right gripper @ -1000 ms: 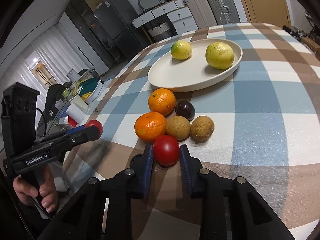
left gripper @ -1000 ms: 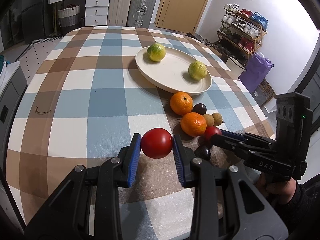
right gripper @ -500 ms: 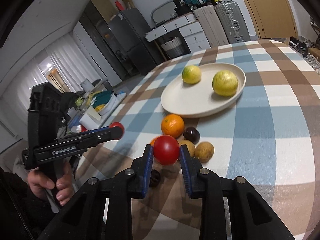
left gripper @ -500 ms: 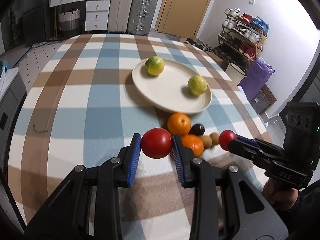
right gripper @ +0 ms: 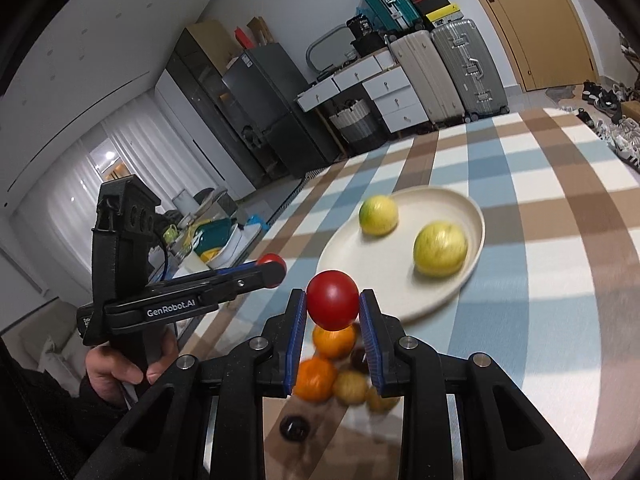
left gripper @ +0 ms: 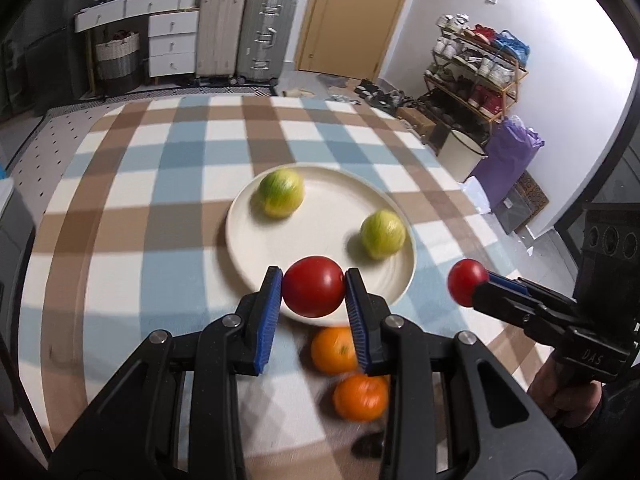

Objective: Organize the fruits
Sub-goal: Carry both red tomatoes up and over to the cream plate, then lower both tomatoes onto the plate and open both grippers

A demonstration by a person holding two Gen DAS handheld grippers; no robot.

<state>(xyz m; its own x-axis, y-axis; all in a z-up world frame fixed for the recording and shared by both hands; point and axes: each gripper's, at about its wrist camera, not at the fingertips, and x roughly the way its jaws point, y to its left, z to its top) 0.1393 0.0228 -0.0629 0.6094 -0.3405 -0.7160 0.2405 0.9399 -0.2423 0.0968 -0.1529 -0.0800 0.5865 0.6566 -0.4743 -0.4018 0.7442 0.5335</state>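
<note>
Tongs first: my left tongs (left gripper: 314, 292) are clamped on a red tomato (left gripper: 314, 292), the blue pads pressing its two sides, and it hangs in the air over the near rim of the plate (left gripper: 240, 264). My right tongs (right gripper: 333, 306) grip a second, smaller tomato (right gripper: 333, 306) the same way, lifted above the loose fruit. In the left camera I see the right tongs come in from the right edge with a hand (left gripper: 568, 392) on the handle, the small tomato at their tip beside the plate and well clear of the cloth

Just below and behind the left tongs, two oranges (left gripper: 334, 350) lie on the checked tabletop (left gripper: 120, 220), one nearer me than the other, with a small dark fruit (left gripper: 368, 446) nearer still. The right camera shows the same cluster under its fingers: the oranges, a few brownish round fruits (right gripper: 351, 387) and two dark ones, all blurred, so I cannot tell which of them touch

Beyond them sits the cream plate, holding two yellow-green citrus fruits (left gripper: 280, 193) well apart, one at the far left, one at the right edge

Farther off, past the end of the tabletop, I see two suitcases (left gripper: 244, 36) standing side by side, white drawers (left gripper: 168, 40), a wooden door (left gripper: 352, 16), and a shoe rack (left gripper: 476, 68) along the right wall
</note>
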